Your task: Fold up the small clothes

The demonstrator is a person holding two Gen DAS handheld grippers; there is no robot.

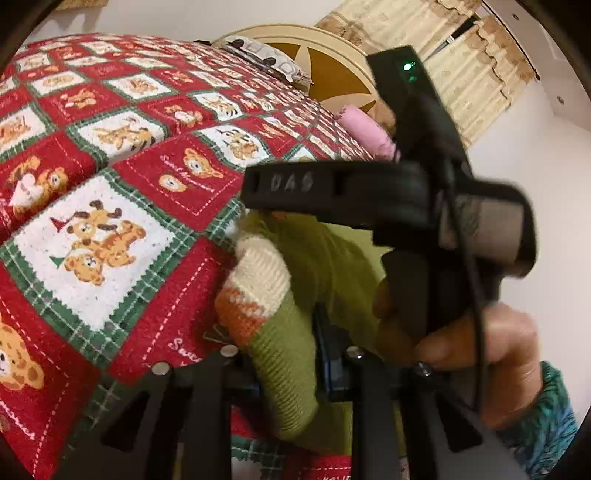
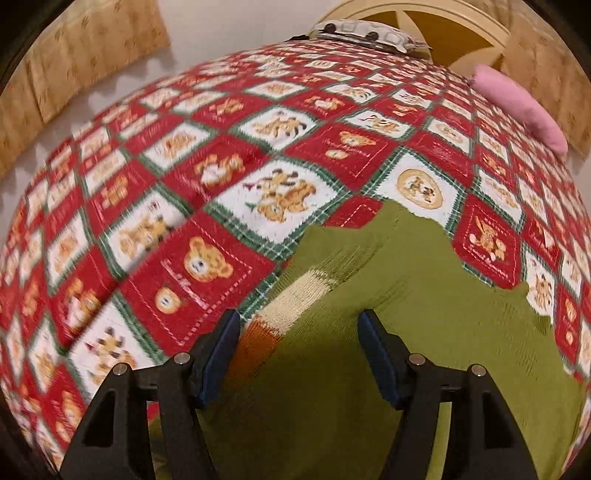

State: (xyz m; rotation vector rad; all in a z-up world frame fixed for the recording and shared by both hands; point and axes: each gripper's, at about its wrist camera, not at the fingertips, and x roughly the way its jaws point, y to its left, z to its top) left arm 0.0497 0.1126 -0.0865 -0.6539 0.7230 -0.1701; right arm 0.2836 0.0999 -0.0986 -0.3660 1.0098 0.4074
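Observation:
A small green knit sweater [image 2: 424, 306] with a cream and orange striped sleeve [image 2: 291, 302] lies on a red teddy-bear patchwork blanket [image 2: 184, 184]. My right gripper [image 2: 299, 354] is open, its blue pads either side of the sleeve and just above the sweater. In the left wrist view my left gripper [image 1: 284, 369] is shut on the sweater's striped sleeve [image 1: 258, 295], which bunches up between the fingers. The right gripper's black body [image 1: 424, 192] and the hand holding it [image 1: 491, 350] cross right in front of the left camera.
A folded pink garment [image 2: 517, 99] lies at the blanket's far right edge. A patterned pillow [image 2: 365, 35] and a cream round headboard [image 2: 443, 22] stand at the far end. Beige curtains [image 1: 461, 74] hang behind.

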